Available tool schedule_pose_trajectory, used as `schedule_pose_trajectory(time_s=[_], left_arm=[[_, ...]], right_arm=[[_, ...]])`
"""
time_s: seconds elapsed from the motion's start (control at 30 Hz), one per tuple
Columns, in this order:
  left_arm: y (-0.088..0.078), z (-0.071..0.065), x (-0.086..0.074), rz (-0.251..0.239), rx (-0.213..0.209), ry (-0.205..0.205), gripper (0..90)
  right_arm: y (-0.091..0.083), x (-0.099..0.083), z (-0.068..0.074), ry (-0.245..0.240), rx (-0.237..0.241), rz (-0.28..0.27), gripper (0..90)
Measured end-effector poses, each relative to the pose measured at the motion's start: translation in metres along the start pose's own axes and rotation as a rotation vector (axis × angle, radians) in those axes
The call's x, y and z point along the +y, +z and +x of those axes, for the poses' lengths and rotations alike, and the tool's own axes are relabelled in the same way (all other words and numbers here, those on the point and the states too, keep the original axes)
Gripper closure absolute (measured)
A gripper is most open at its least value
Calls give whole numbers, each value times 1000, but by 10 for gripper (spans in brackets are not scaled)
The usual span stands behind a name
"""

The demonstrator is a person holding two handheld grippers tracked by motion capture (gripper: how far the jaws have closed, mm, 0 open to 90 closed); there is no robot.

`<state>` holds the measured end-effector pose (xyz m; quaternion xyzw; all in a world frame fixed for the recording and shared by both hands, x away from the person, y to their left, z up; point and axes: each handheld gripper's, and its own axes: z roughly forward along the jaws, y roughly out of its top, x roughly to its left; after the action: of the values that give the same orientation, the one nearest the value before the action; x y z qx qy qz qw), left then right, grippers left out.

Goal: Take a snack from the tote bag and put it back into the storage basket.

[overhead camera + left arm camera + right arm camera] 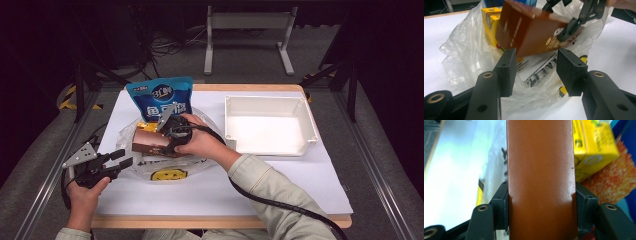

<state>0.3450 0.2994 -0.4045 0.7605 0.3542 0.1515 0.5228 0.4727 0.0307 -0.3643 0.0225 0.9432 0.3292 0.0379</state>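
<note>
Brown box (pixel 541 177) axis: I am seeing its long side running straight out ahead of the right gripper (pixel 541 202), tilted above the plastic bag (pixel 464 55).
Right gripper state: clenching on the brown box, pads pressing both side faces.
Left gripper (pixel 534 72) state: released, jaws standing apart, nothing between them; the box is hanging just ahead of it.
Box writing: gold characters, not readable.
Beside box: yellow cartons (pixel 594 147).
Blue pouch (pixel 161 97): white characters, behind the right gripper.

We see the right gripper (pixel 541 202) clamped on a brown box (pixel 540 170) — pads pressed to both sides. Beside it: a yellow carton (pixel 591 150), an orange-speckled packet (pixel 609 182) — white table (pixel 454 175) left.
</note>
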Motion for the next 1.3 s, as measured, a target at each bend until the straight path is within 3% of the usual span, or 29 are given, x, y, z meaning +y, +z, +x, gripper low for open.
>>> schedule_pose_trajectory(time_s=[0.13, 0.47, 0.97, 1.3], left_arm=[[-1, 0, 0, 1, 2, -1, 511], [-2, 0, 0, -7, 2, 0, 510], [2, 1, 1, -7, -3, -2, 495], [7, 3, 4, -8, -14, -2, 477]], right_arm=[[-6, 7, 3, -6, 9, -35, 426], [-19, 21, 10, -21, 11, -53, 426], [-53, 30, 17, -41, 11, -98, 426], [-77, 27, 16, -27, 5, -104, 427]])
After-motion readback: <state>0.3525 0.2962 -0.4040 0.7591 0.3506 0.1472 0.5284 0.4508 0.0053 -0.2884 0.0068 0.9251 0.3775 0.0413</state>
